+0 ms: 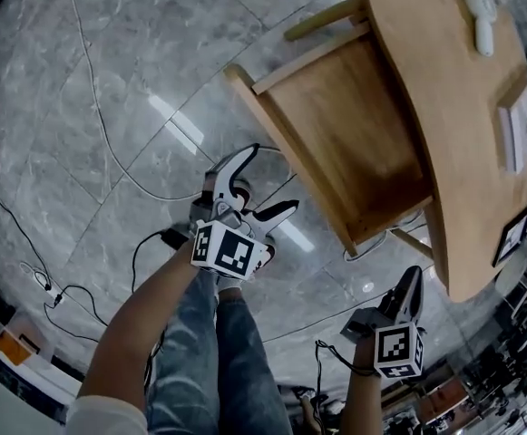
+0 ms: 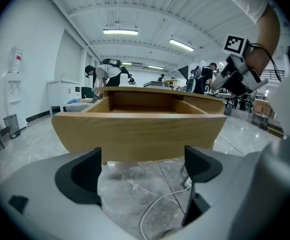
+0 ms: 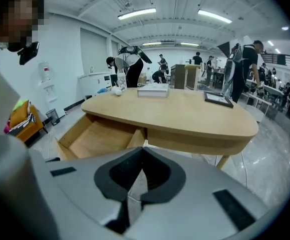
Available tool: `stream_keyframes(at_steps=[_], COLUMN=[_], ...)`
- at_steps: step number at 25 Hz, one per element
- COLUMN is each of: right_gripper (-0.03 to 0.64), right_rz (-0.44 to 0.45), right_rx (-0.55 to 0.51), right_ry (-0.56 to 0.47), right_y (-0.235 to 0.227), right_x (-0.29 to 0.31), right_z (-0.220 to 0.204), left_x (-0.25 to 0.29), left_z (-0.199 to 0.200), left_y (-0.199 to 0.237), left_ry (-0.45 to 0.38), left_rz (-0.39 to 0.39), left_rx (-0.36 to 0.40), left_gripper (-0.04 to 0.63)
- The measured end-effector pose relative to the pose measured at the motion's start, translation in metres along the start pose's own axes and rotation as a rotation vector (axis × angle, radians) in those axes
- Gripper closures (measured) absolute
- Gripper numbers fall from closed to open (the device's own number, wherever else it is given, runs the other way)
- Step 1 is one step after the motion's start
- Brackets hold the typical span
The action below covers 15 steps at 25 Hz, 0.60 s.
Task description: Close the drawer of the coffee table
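The wooden coffee table stands at the upper right of the head view. Its drawer is pulled far out toward me and is empty. My left gripper is open, just short of the drawer's front panel and apart from it. In the left gripper view the panel fills the space ahead of the spread fingers, with floor between them. My right gripper is shut on nothing and hangs below the table's near end. Its view looks at the tabletop and the open drawer to the left.
On the tabletop lie a white handset, a white book and a dark picture frame. Cables trail over the grey marble floor. My jeans leg is below the left gripper. People stand far behind the table.
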State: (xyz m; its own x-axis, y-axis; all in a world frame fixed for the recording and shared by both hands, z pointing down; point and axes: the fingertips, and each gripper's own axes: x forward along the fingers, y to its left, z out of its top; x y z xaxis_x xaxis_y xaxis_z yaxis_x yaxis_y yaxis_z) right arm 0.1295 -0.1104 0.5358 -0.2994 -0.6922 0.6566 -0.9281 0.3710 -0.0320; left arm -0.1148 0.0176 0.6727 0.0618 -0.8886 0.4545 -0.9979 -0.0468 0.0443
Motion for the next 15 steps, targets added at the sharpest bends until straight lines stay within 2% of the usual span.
stream_keyframes(at_steps=[6, 15], right_gripper=[0.617, 0.617], right_rz=[-0.019, -0.037], right_rx=[0.027, 0.088], right_ry=[0.021, 0.054], right_y=[-0.001, -0.003], right_x=[0.005, 0.010], right_z=[-0.011, -0.025], left_x=[0.016, 0.025], left_z=[0.008, 0.013], left_y=[0.009, 0.013], left_ry=[-0.047, -0.061], left_rz=[0.004, -0.003], left_rx=[-0.015, -0.040], left_gripper=[0.077, 0.086])
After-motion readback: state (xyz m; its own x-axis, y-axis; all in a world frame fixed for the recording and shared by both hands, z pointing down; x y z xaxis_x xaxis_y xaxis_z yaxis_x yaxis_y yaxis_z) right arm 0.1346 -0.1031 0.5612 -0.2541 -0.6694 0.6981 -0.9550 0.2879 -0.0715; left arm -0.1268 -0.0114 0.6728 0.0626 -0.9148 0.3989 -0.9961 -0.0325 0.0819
